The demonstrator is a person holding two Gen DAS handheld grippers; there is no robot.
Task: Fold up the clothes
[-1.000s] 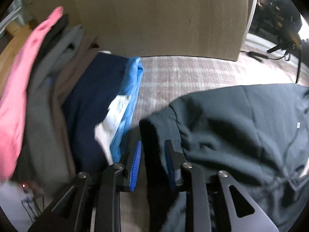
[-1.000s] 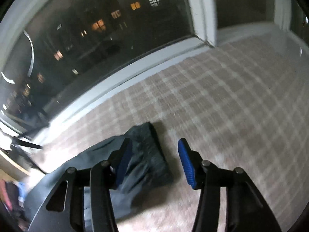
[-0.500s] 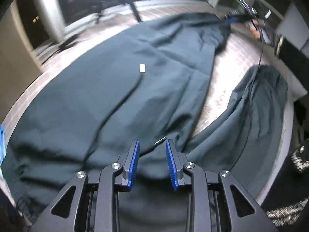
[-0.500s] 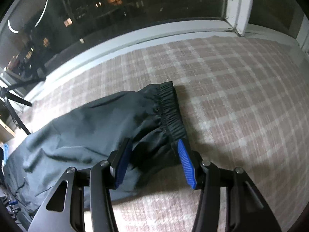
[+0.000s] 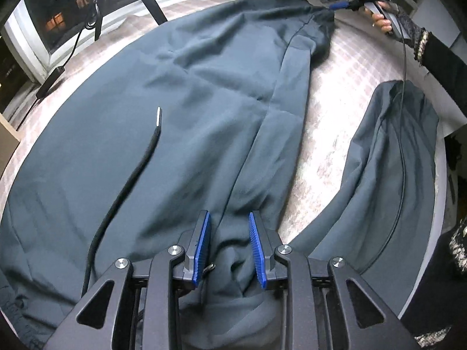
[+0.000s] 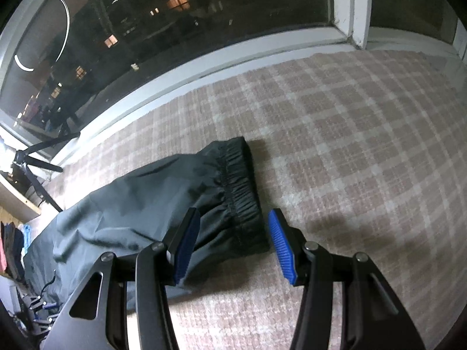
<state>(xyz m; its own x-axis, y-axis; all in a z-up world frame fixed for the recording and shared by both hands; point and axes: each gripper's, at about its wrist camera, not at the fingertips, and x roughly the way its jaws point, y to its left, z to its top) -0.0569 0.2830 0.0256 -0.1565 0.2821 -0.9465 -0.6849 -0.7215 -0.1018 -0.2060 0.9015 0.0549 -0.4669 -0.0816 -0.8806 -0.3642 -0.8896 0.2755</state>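
Dark green trousers (image 5: 189, 116) lie spread on a plaid cover (image 6: 350, 145). One leg runs to the far right corner, and the other leg (image 5: 394, 160) lies bent at the right. A black drawstring (image 5: 131, 175) with a white tip rests on the cloth. My left gripper (image 5: 229, 248) points down at the crotch. Its jaws stand a little apart, with bunched fabric between the blue pads. My right gripper (image 6: 233, 245) is open around the elastic cuff (image 6: 236, 180), and its pads are clear of the cloth. In the left wrist view a hand holds the right gripper (image 5: 340, 5) at that cuff.
A dark window (image 6: 175, 14) with a white sill borders the cover at the far side. Tripod legs (image 5: 151, 3) and a power brick (image 5: 49, 84) with its cable sit by the sill. A thin cable (image 5: 402, 145) crosses the bent leg. Piled clothes (image 6: 11, 248) lie far left.
My left gripper swung from the clothes pile and the trousers' edge to over the crotch, rolling as it went. My right gripper sank toward the cuff, which now lies between its jaws.
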